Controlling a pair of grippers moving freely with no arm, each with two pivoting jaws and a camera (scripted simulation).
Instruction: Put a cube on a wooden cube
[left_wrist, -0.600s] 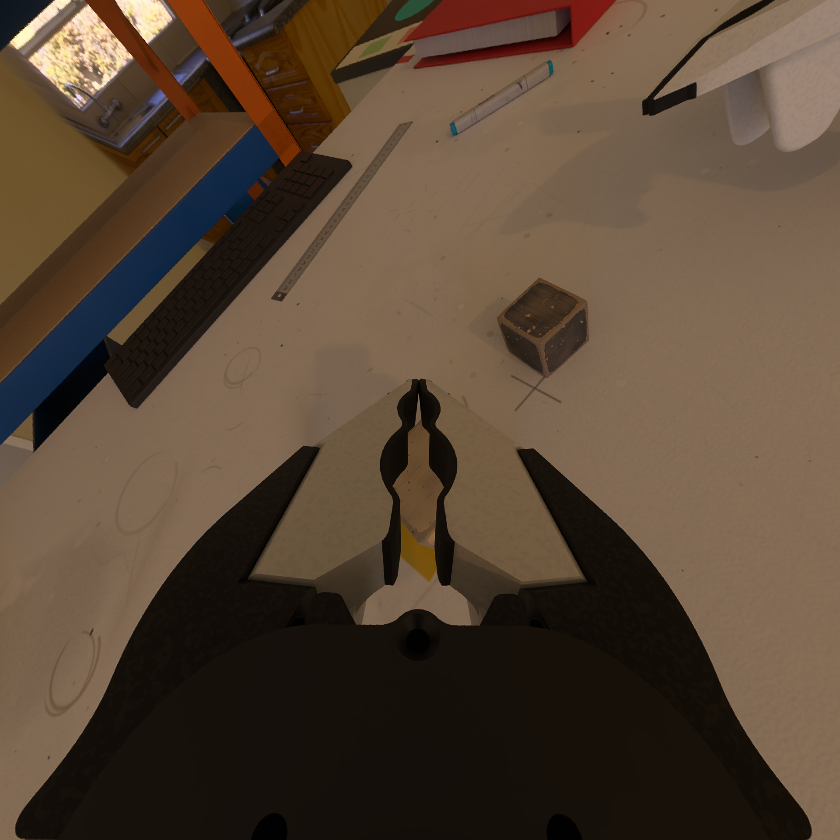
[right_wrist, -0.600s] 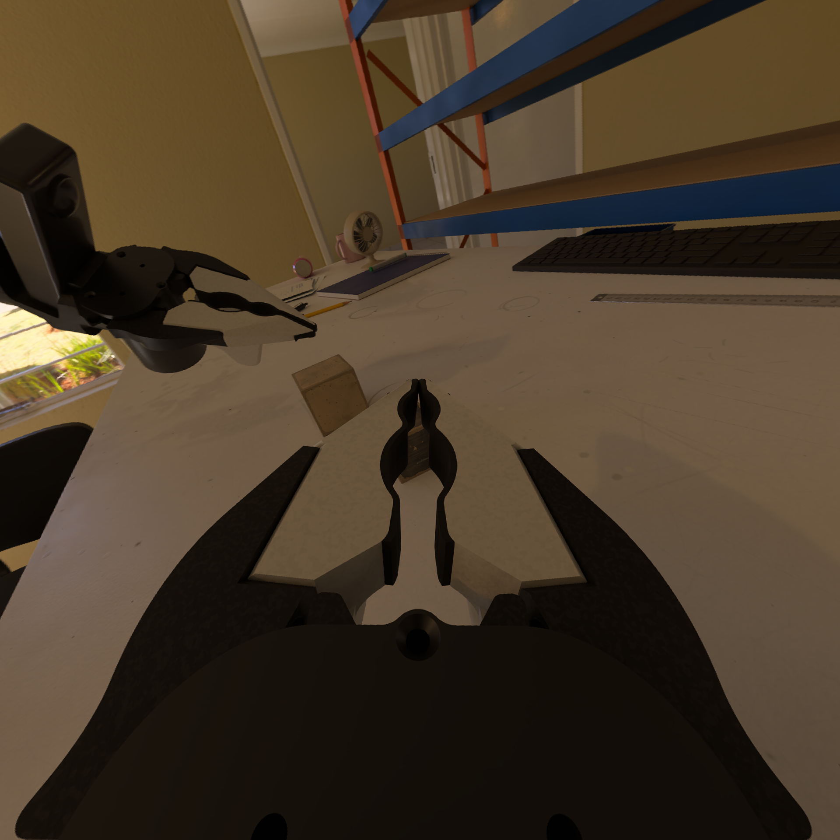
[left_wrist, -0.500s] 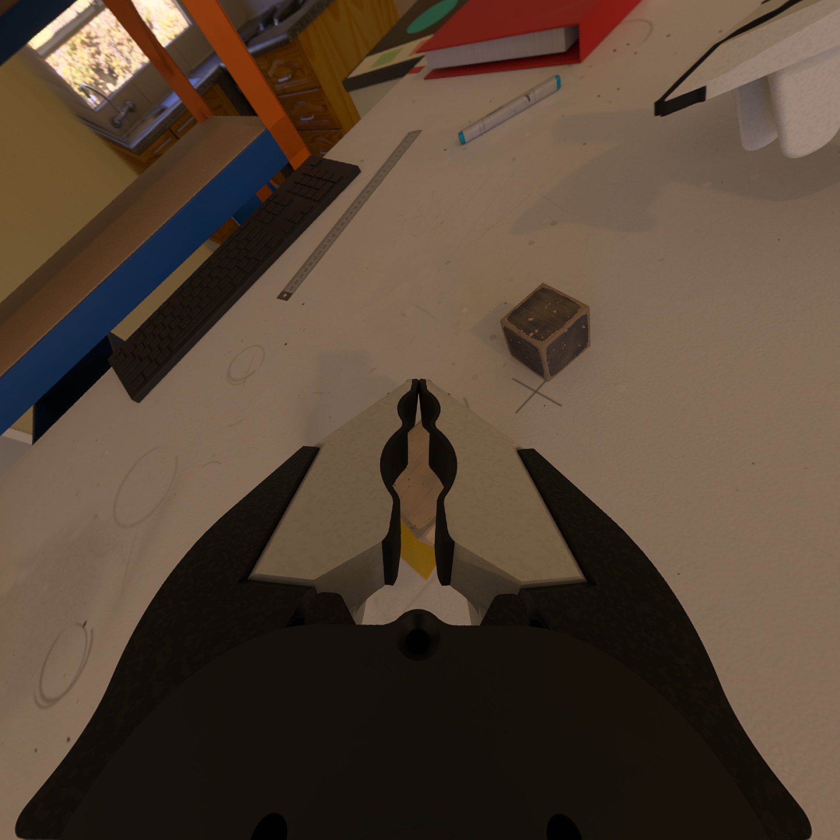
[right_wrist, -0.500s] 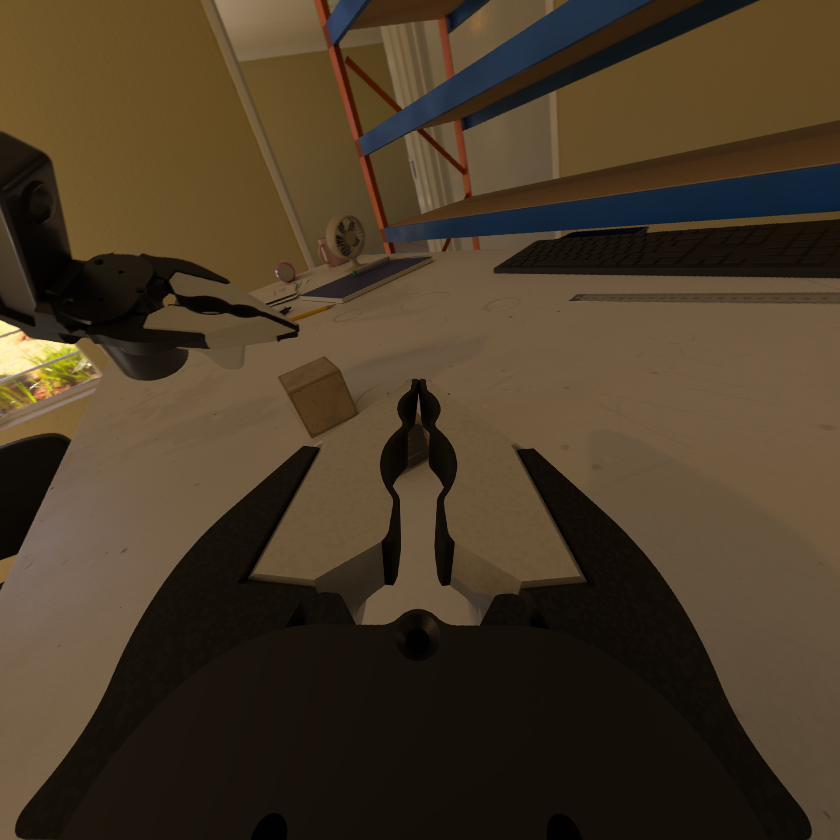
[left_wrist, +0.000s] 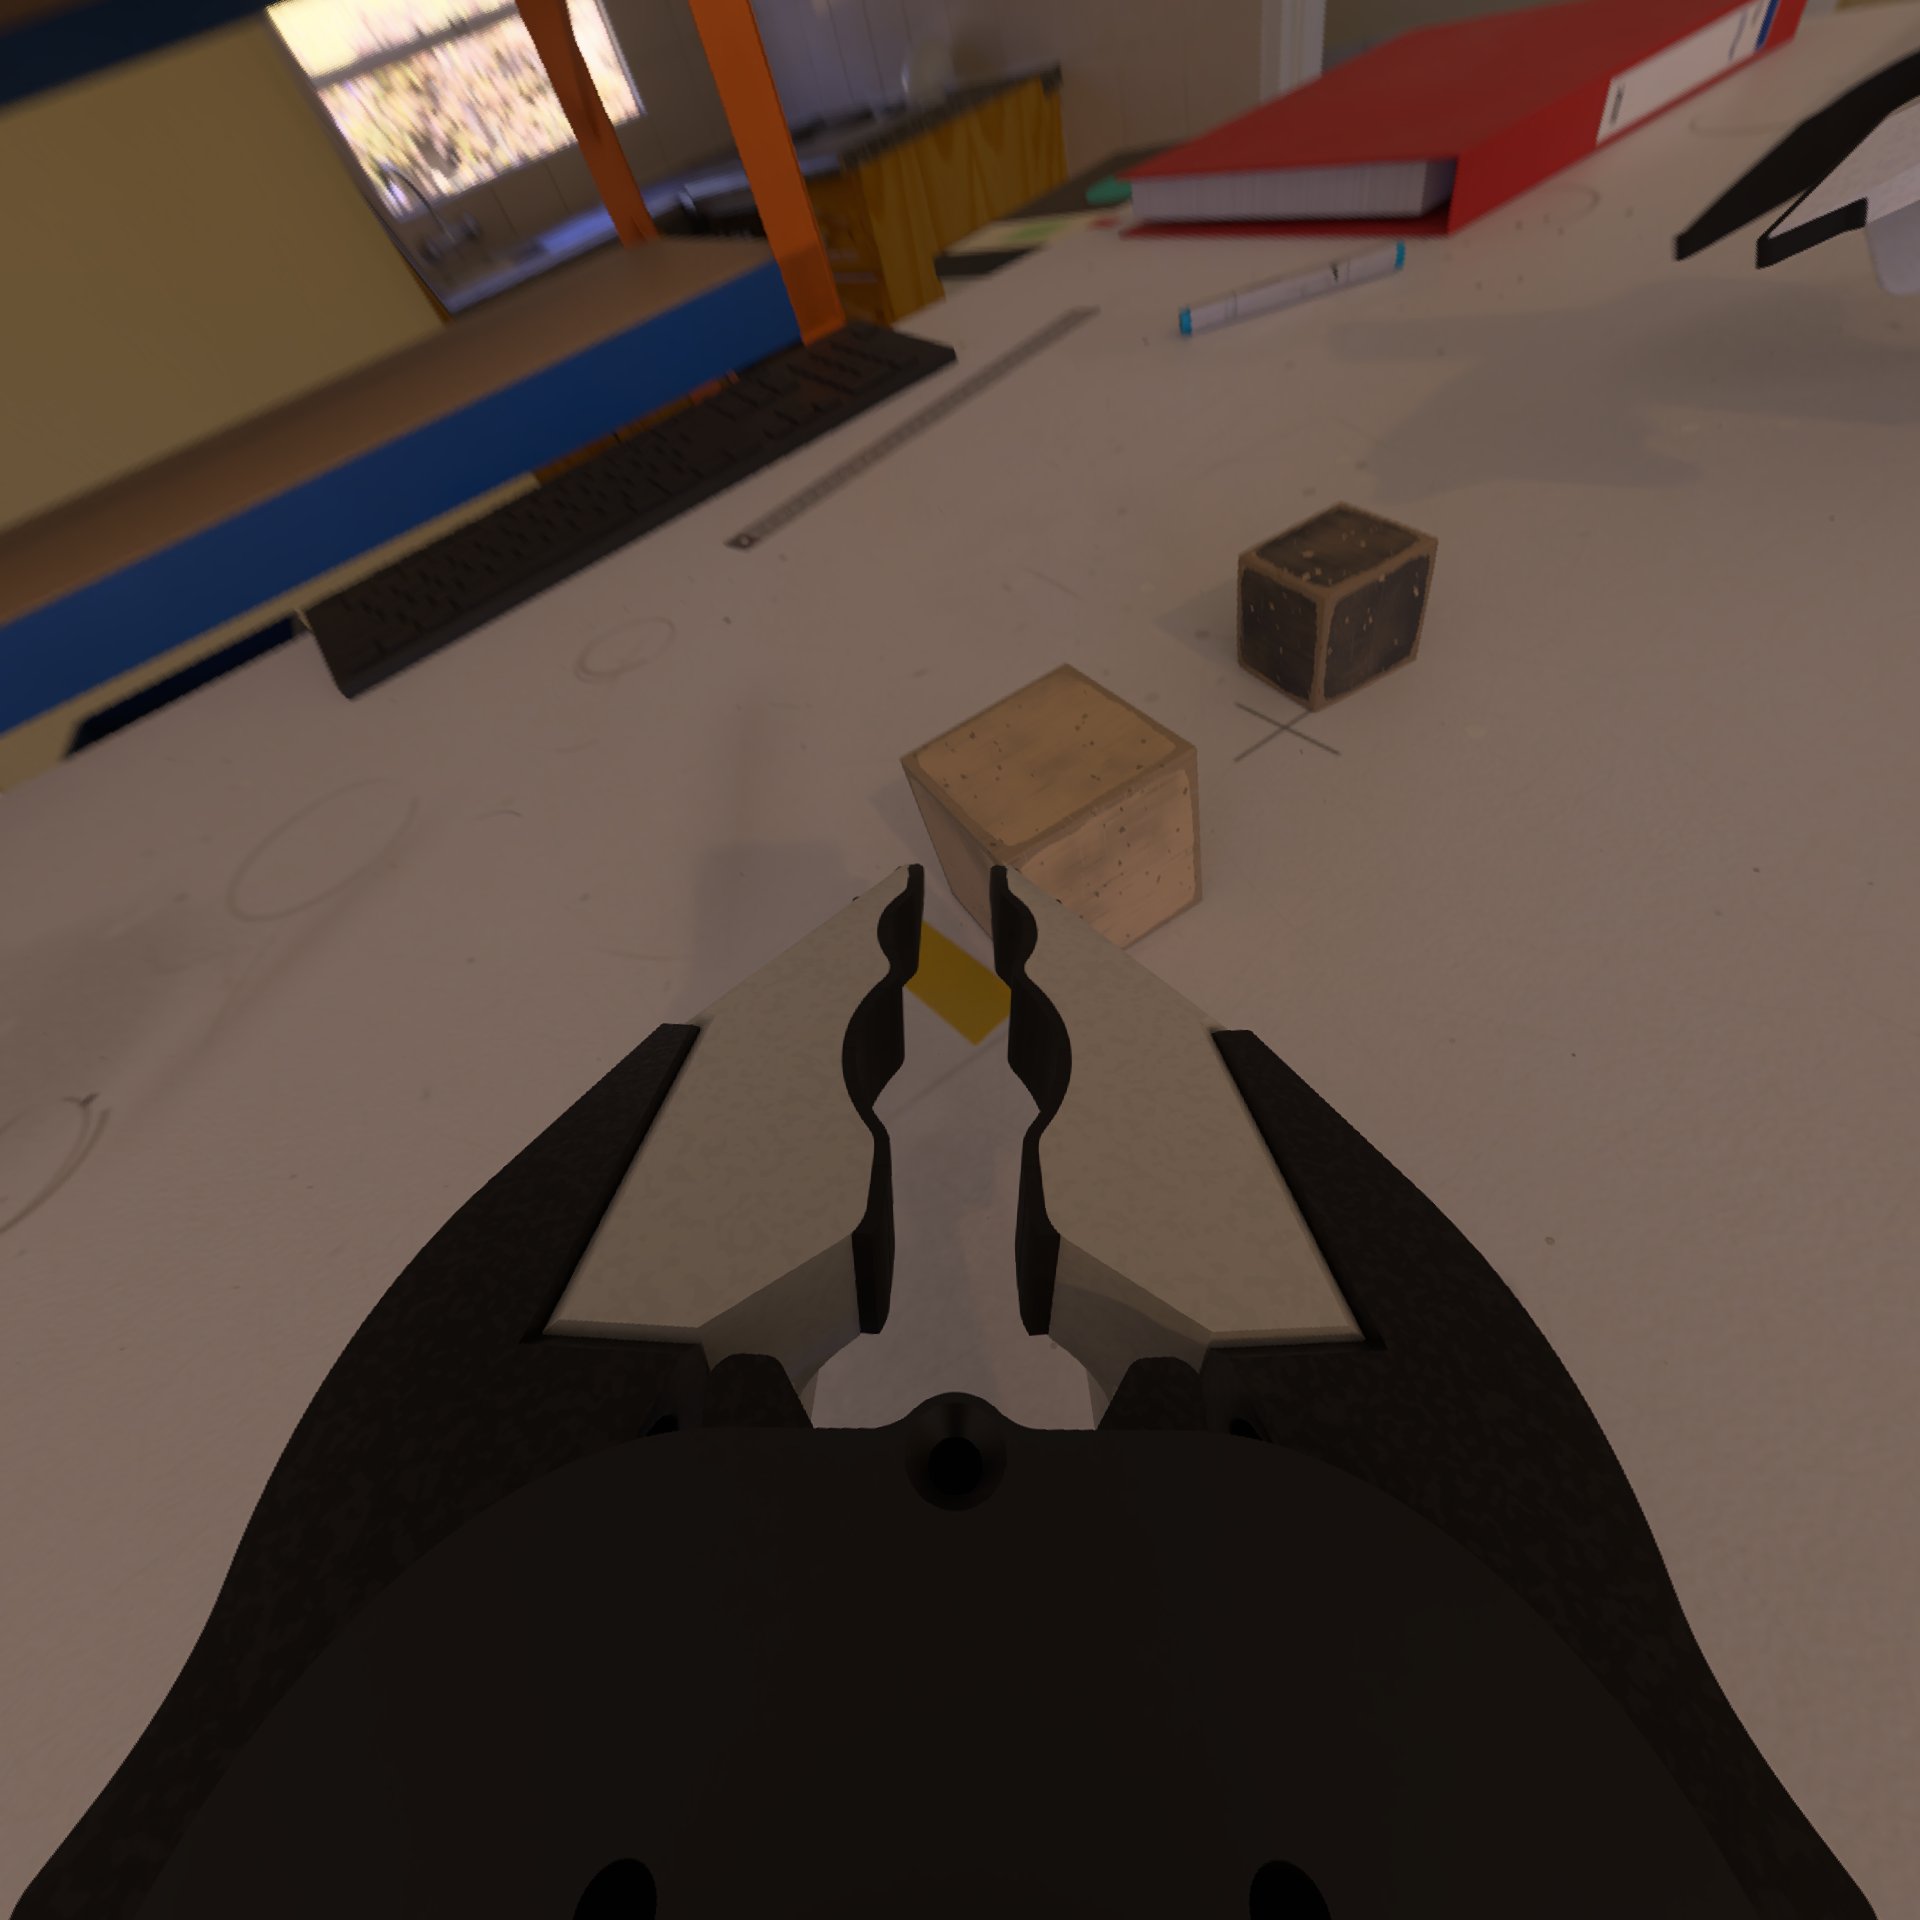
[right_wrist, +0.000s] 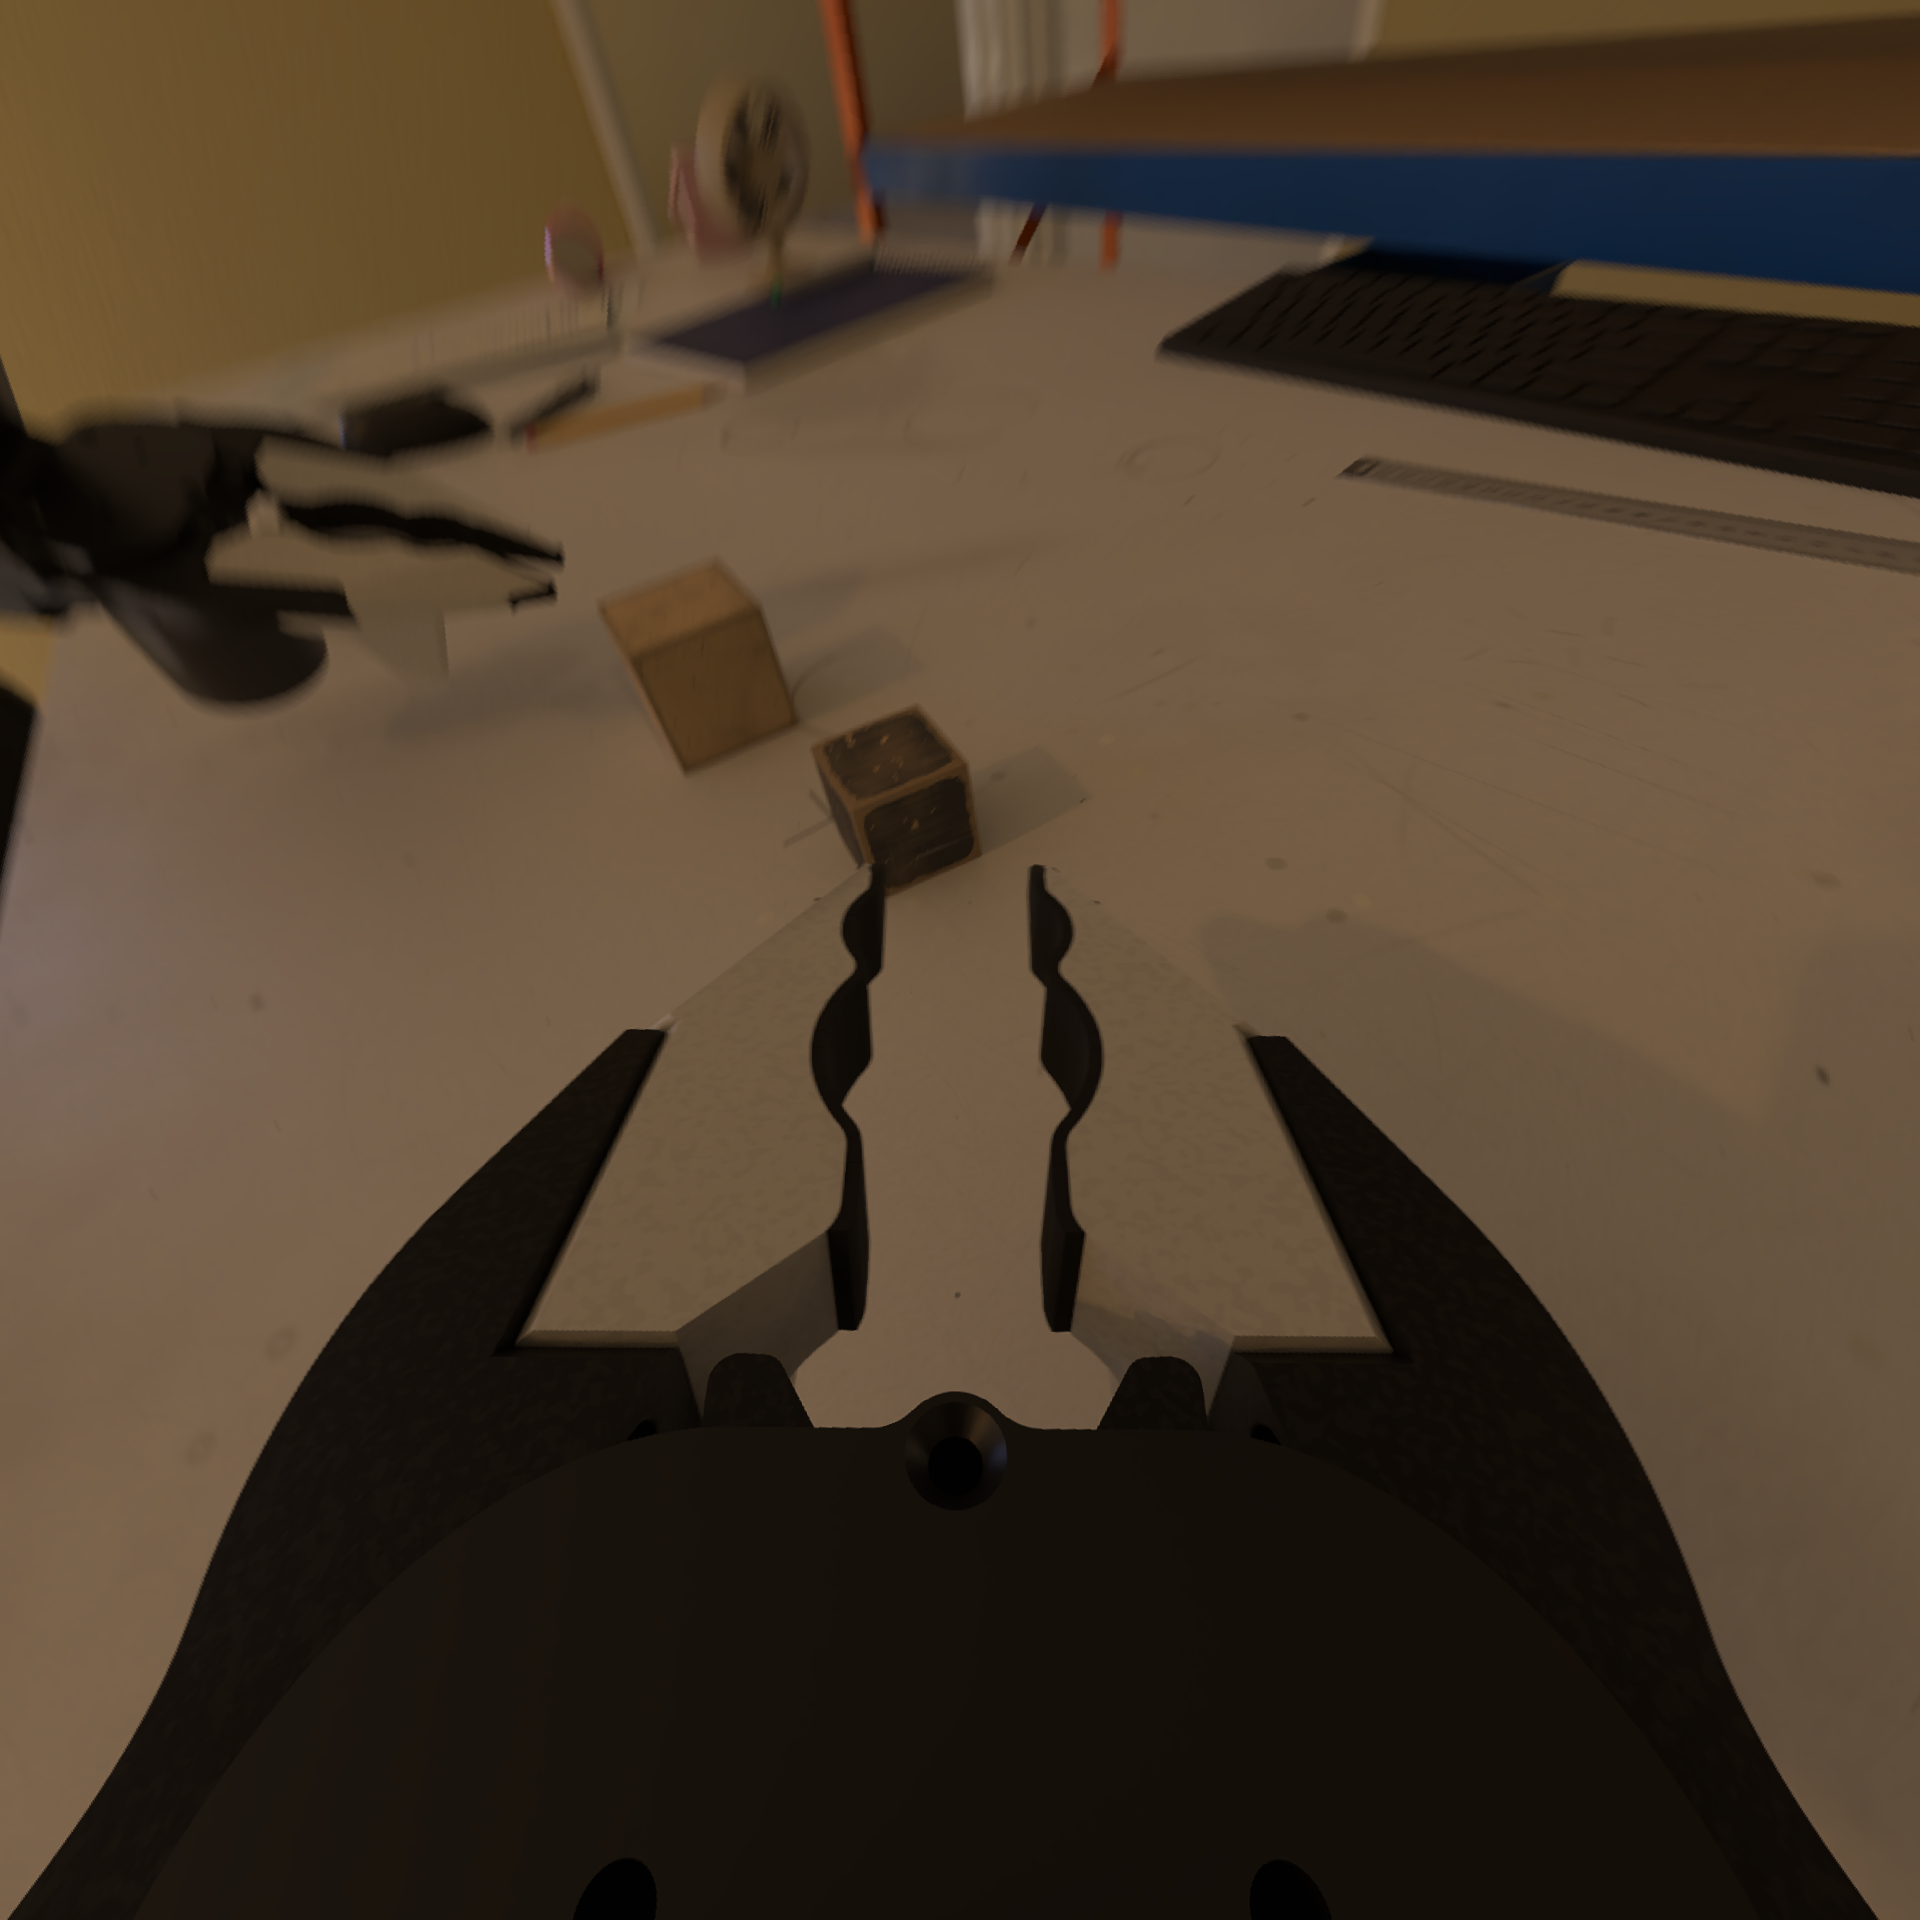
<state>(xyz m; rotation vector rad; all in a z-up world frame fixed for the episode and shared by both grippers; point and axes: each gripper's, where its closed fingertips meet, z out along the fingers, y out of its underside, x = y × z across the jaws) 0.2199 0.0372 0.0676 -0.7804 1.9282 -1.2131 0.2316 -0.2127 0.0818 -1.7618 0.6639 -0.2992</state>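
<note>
A light wooden cube (left_wrist: 1060, 795) sits on the white table, just beyond my left gripper (left_wrist: 954, 883), which is open a little and empty. A smaller dark cube with pale edges (left_wrist: 1335, 608) stands farther right beside a pencilled cross. In the right wrist view the dark cube (right_wrist: 899, 798) lies just ahead of my right gripper (right_wrist: 954, 883), slightly left of its open, empty fingers. The light cube (right_wrist: 701, 660) is behind it, and the left gripper (right_wrist: 416, 561) hovers to its left. The right gripper's tip (left_wrist: 1787, 197) shows at the left wrist view's top right.
A yellow tape patch (left_wrist: 961, 987) lies on the table between my left fingers. A steel ruler (left_wrist: 914, 426), a black keyboard (left_wrist: 623, 499), a marker pen (left_wrist: 1288, 291) and a red binder (left_wrist: 1403, 156) lie farther off. A blue and orange shelf rack (right_wrist: 1455, 197) borders the table.
Both grippers have opened; they were shut before. The left has tilted and dropped back, so the light cube now shows ahead of it. The right has moved closer to the dark cube.
</note>
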